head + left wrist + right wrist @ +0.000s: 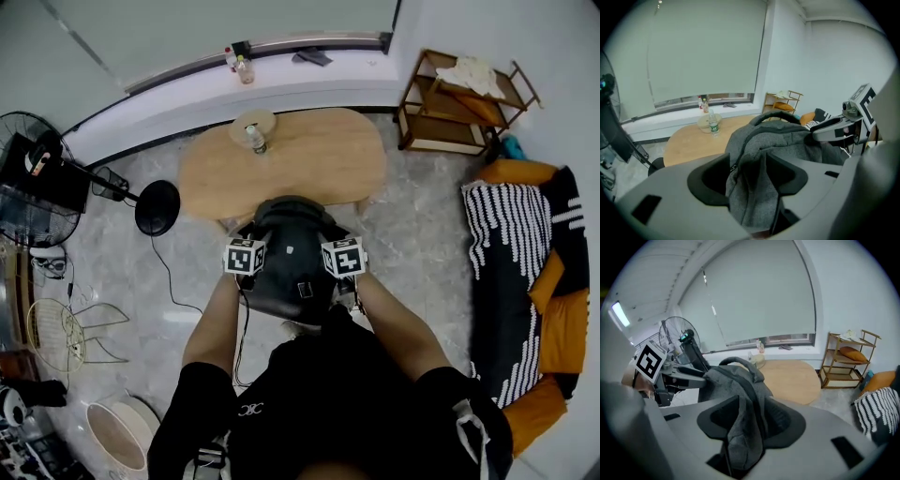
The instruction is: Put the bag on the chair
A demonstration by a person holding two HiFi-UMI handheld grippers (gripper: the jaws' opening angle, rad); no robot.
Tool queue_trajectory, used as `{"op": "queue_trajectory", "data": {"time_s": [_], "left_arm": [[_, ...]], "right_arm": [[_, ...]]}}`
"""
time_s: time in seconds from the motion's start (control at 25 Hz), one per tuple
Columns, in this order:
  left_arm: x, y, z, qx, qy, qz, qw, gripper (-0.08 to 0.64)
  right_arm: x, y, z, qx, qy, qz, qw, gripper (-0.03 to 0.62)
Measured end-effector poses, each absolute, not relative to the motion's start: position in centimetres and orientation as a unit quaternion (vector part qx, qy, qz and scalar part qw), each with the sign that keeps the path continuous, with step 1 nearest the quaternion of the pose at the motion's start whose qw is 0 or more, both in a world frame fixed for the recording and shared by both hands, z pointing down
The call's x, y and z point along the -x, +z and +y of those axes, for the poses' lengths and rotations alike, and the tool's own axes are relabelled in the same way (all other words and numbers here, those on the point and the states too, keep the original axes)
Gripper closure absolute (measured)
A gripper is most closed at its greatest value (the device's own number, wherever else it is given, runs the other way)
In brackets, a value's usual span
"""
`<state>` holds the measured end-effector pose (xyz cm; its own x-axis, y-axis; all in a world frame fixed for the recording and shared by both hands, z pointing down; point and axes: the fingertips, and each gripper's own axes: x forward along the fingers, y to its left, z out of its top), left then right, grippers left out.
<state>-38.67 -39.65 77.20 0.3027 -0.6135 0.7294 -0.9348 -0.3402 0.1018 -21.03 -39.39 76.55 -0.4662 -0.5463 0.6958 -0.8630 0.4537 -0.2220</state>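
A dark grey backpack stands upright just before the oval wooden table. What it rests on is hidden beneath it. My left gripper is at its left side and my right gripper at its right. In the left gripper view a fold of the bag's grey fabric lies loosely between the wide jaws of the left gripper, which is open. The right gripper is open too, with bag fabric draped between its jaws. The bag's top handle arches up.
A water bottle and a bowl stand on the table's far edge. A floor fan is at the left, a wooden shelf at the far right, and a sofa with a striped blanket along the right. A wire stool stands at the lower left.
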Motion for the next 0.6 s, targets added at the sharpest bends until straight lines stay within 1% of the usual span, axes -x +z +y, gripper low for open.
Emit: {"op": "queue_trajectory", "data": {"time_s": [0.16, 0.24, 0.32, 0.36, 0.4, 0.44, 0.48, 0.52, 0.6], "left_arm": [[40.5, 71.6, -38.8, -0.778, 0.244, -0.531, 0.231, 0.324], [41.4, 67.9, -38.8, -0.777, 0.213, -0.556, 0.204, 0.324], [42.3, 63.9, -38.6, -0.769, 0.197, -0.585, 0.166, 0.327], [42.7, 61.9, -38.4, -0.765, 0.19, -0.597, 0.147, 0.333], [43.0, 59.9, -38.0, -0.762, 0.182, -0.608, 0.131, 0.354], [43.4, 57.9, -37.5, -0.759, 0.17, -0.617, 0.118, 0.401], [43.7, 56.0, -36.9, -0.757, 0.155, -0.625, 0.108, 0.468], [44.0, 54.2, -36.0, -0.756, 0.136, -0.632, 0.102, 0.513], [44.6, 51.3, -34.2, -0.756, 0.096, -0.64, 0.097, 0.529]], "right_arm": [[22.4, 70.9, -38.9, -0.451, 0.251, -0.829, 0.214, 0.408], [22.9, 67.1, -38.8, -0.461, 0.213, -0.841, 0.186, 0.417], [23.3, 62.7, -38.5, -0.475, 0.156, -0.851, 0.158, 0.469], [23.5, 60.4, -38.2, -0.482, 0.128, -0.855, 0.144, 0.484], [23.6, 58.4, -37.8, -0.489, 0.104, -0.856, 0.13, 0.512], [23.8, 56.6, -37.5, -0.495, 0.086, -0.857, 0.117, 0.543], [23.9, 55.0, -37.2, -0.5, 0.073, -0.857, 0.103, 0.577], [23.8, 53.7, -36.8, -0.505, 0.068, -0.856, 0.09, 0.577], [23.4, 51.2, -36.1, -0.518, 0.071, -0.85, 0.065, 0.577]]}}
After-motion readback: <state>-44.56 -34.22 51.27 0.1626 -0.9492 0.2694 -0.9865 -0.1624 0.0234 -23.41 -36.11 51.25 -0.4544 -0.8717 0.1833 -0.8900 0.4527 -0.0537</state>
